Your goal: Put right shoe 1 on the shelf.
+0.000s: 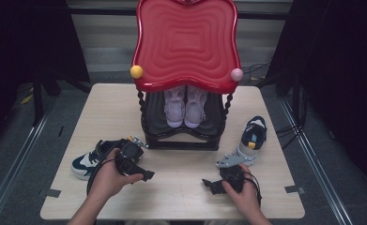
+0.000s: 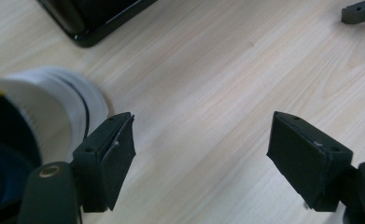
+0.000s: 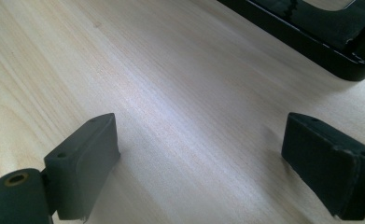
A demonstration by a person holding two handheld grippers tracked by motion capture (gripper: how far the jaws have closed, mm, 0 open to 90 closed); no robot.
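A navy and white sneaker [image 1: 85, 164] lies on the table's left side; its white toe [image 2: 54, 102] shows just left of my left gripper's jaws. My left gripper [image 1: 142, 171] [image 2: 201, 140] is held beside that sneaker, open, with bare wood between the jaws. A matching sneaker [image 1: 252, 138] lies at the right of the table. Near the front right, my right gripper [image 1: 211, 183] [image 3: 199, 140] stands open over bare tabletop. A pair of lilac shoes [image 1: 185, 107] stands on the lower shelf of a black shoe rack [image 1: 181, 140] under its red top [image 1: 187, 42].
The rack's black base [image 2: 91, 23] [image 3: 320, 37] edges into both gripper views. A jaw of the other gripper [image 2: 360, 11] shows far off in the left gripper view. The wooden table [image 1: 181, 201] has open room in front of the rack. Dark floor and cables surround it.
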